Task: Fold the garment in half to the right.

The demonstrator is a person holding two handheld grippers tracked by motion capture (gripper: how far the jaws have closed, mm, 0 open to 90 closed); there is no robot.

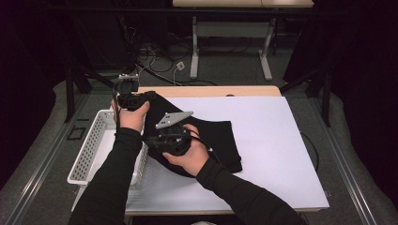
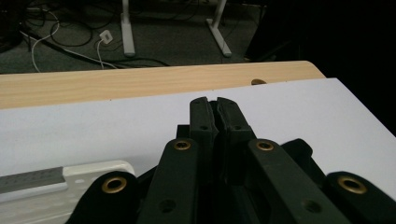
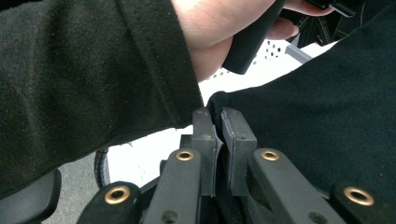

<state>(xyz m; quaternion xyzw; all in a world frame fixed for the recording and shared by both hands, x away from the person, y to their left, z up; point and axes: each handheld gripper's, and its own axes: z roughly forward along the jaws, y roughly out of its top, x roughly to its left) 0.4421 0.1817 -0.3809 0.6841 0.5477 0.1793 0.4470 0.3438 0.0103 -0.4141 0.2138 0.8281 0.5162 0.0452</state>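
A black garment (image 1: 211, 140) lies spread on the white sheet (image 1: 272, 140) that covers the table, towards its left edge, next to a white perforated basket (image 1: 89, 150) that sits at that edge. The left gripper (image 1: 151, 95) is at the garment's far left corner — in its own view the jaws are pressed together with black cloth bunched below them, so it looks clamped on the garment. The right gripper (image 1: 151, 142) is at the garment's near left edge; in its view the jaws pinch a fold of the black fabric. The left sleeve (image 3: 93, 79) and left hand (image 3: 219, 32) loom close — just beyond the right gripper's jaws.
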